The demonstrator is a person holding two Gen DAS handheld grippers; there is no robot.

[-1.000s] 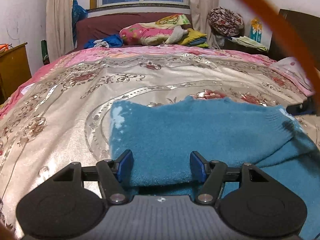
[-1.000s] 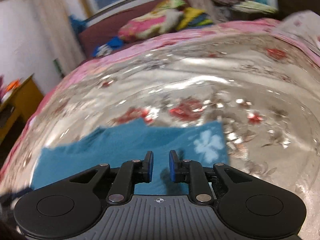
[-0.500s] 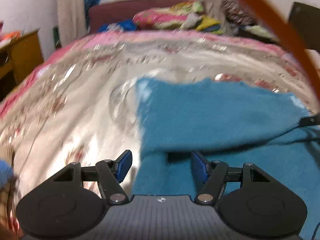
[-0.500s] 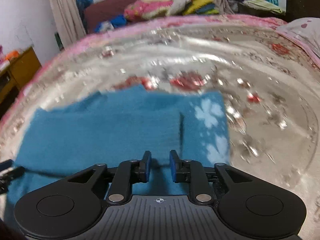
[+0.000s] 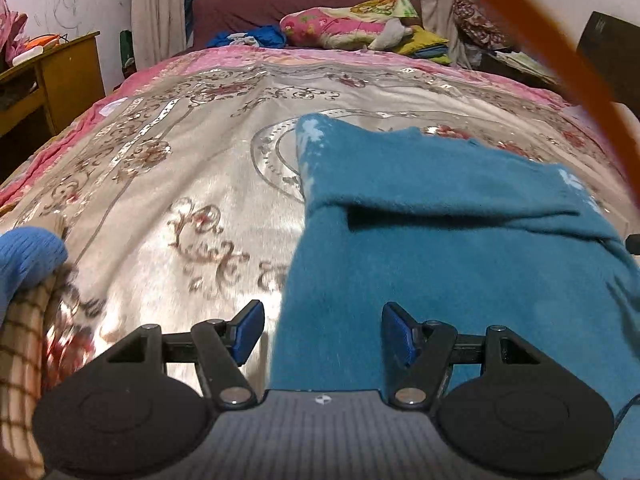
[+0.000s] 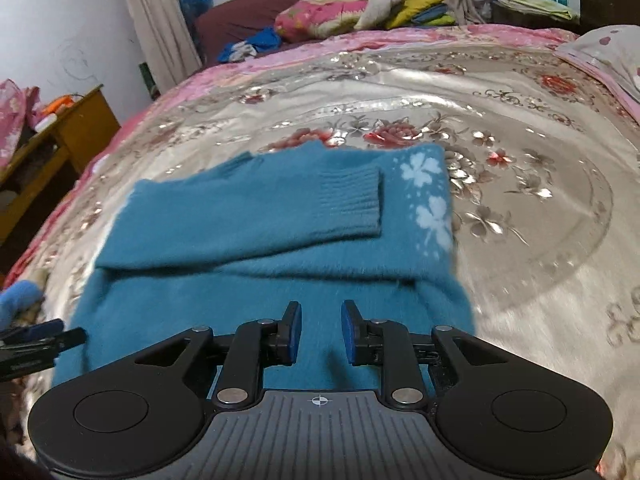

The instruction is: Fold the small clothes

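Observation:
A teal knitted sweater (image 5: pixel 460 248) with white flower prints lies flat on the bed. One sleeve is folded across its body, with the ribbed cuff (image 6: pixel 352 200) near the flower prints (image 6: pixel 428 196). My left gripper (image 5: pixel 322 332) is open above the sweater's (image 6: pixel 248 248) near left edge, its left finger over bare bedspread. It holds nothing. My right gripper (image 6: pixel 320 332) hovers over the near part of the sweater, jaws a narrow gap apart, no cloth between the pads. The left gripper's tip (image 6: pixel 40 340) shows at the left of the right wrist view.
The shiny flowered bedspread (image 5: pixel 180 184) stretches all around the sweater. Pillows and folded bedding (image 6: pixel 340 8) are piled at the headboard. A wooden cabinet (image 5: pixel 48 76) stands left of the bed. A blue-gloved hand (image 5: pixel 28 256) with a checked sleeve is at the left edge. An orange cable (image 5: pixel 560 64) crosses the upper right.
Both grippers have drawn back toward the near side of the bed, so more of the sweater shows. The left one shifted toward the sweater's left edge. The right jaws have parted slightly.

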